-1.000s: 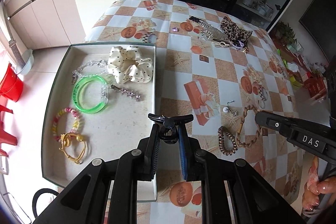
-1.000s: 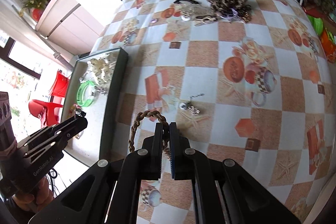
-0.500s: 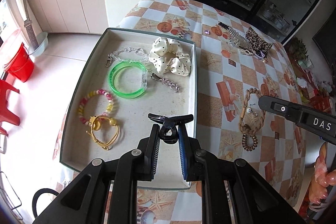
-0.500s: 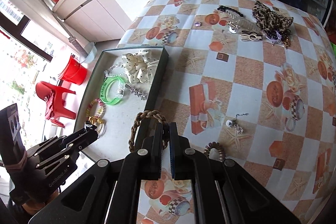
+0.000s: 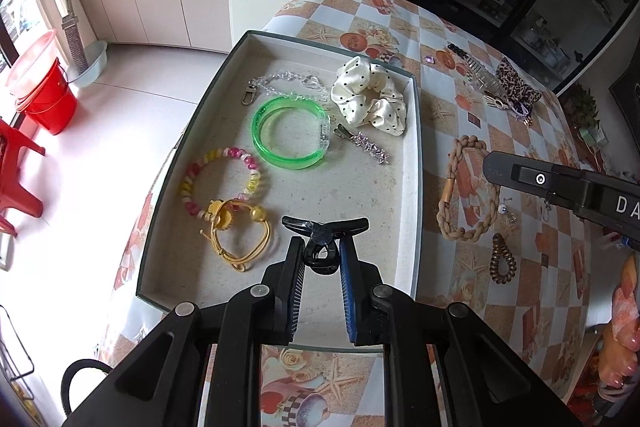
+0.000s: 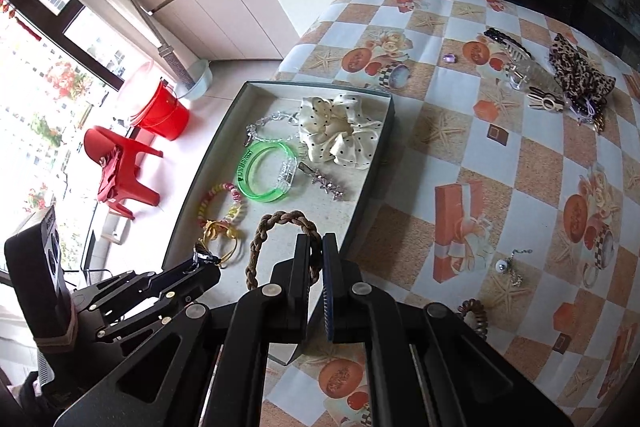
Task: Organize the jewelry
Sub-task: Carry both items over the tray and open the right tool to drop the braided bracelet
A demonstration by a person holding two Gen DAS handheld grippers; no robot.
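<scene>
We log 2 grippers in view. The left gripper [image 5: 322,261] holds 1 black claw clip [image 5: 322,239] pinched between its fingers, above the near end of the tray [image 5: 416,163]. The right gripper [image 6: 317,255] is clamped on 1 braided brown bracelet [image 6: 276,227], whose loop hangs over the tray's near right part.

Tray contents, counted in the left wrist view, 6 items:
- 1 cream polka-dot scrunchie [image 5: 370,95], far right corner.
- 1 clear bead chain [image 5: 280,85], just left of the scrunchie.
- 1 green bangle [image 5: 292,133], middle.
- 1 silver star hair clip [image 5: 366,145], just right of the bangle.
- 1 pink-and-yellow spiral bracelet [image 5: 224,183], left side.
- 1 yellow cord bracelet [image 5: 240,235], touching the spiral one, nearest the left gripper.

On the checked tablecloth [image 6: 500,163], right wrist view:
- 1 brown spiral hair tie [image 6: 476,317], near edge.
- 1 pearl earring [image 6: 508,269], just beyond it.
- 1 small purple gem [image 6: 450,58], far side.
- 1 leopard-print scrunchie [image 6: 580,75] in a far cluster of hair clips [image 6: 516,61]; we cannot count that cluster reliably.
</scene>
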